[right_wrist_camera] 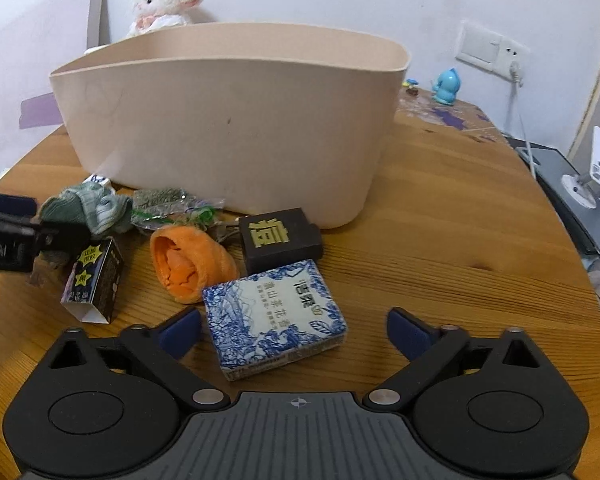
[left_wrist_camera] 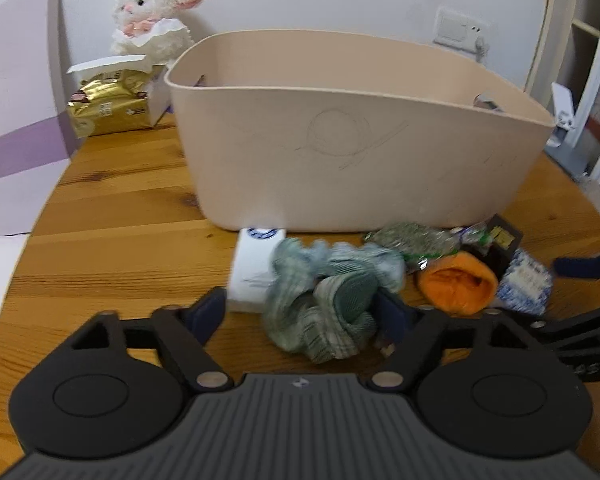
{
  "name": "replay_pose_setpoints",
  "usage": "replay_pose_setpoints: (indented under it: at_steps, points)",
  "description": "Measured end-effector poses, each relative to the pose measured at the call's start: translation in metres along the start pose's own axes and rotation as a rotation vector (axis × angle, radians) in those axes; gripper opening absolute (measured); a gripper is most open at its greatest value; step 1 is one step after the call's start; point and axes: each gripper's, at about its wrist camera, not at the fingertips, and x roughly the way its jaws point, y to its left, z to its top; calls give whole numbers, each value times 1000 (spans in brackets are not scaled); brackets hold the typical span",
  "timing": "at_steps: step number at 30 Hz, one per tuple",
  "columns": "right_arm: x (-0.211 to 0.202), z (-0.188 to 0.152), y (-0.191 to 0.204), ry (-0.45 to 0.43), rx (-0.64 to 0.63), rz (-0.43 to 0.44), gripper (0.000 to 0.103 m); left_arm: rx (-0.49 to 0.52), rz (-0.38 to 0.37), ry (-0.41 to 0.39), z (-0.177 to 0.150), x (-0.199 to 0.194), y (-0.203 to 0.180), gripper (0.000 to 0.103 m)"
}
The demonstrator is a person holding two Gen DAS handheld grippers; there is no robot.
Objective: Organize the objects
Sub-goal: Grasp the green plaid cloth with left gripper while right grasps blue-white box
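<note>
Your left gripper [left_wrist_camera: 302, 306] sits low over the wooden table [left_wrist_camera: 112, 216] with its jaws spread wide around a crumpled green-and-white cloth bundle [left_wrist_camera: 328, 300]; the blue pads flank the cloth on either side, but you cannot tell whether they touch it. Just left of that bundle lies a white rectangular box [left_wrist_camera: 252, 272], partly covered by the cloth. Your right gripper [right_wrist_camera: 294, 330] also has its jaws wide apart, with a blue-and-white patterned flat packet [right_wrist_camera: 274, 318] lying between them on the tabletop, nearer the left finger and gripped by neither. Behind the packet lie a rolled orange fleece cloth [right_wrist_camera: 192, 264] and a dark brown square box with a gold character [right_wrist_camera: 280, 240], the two close together. A small black carton with yellow stars [right_wrist_camera: 94, 284] lies to the left, open end toward you. A crinkled clear-and-green wrapper [right_wrist_camera: 168, 204] rests against the base of the large beige plastic tub [right_wrist_camera: 228, 136], which stands upright behind the whole scatter. A white plush lamb [left_wrist_camera: 152, 16] sits beyond the tub by the wall.
</note>
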Motion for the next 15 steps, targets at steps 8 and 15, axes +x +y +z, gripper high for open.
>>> replay_pose_setpoints:
  at_steps: [8,15]
  points:
    - [-8,-3,5,1,5,34,64,0,-34,0,2,-1,-3,23]
    - [-28,-9,3,-3,24,45,64,-26,-36,2,-8,-20,-2,19]
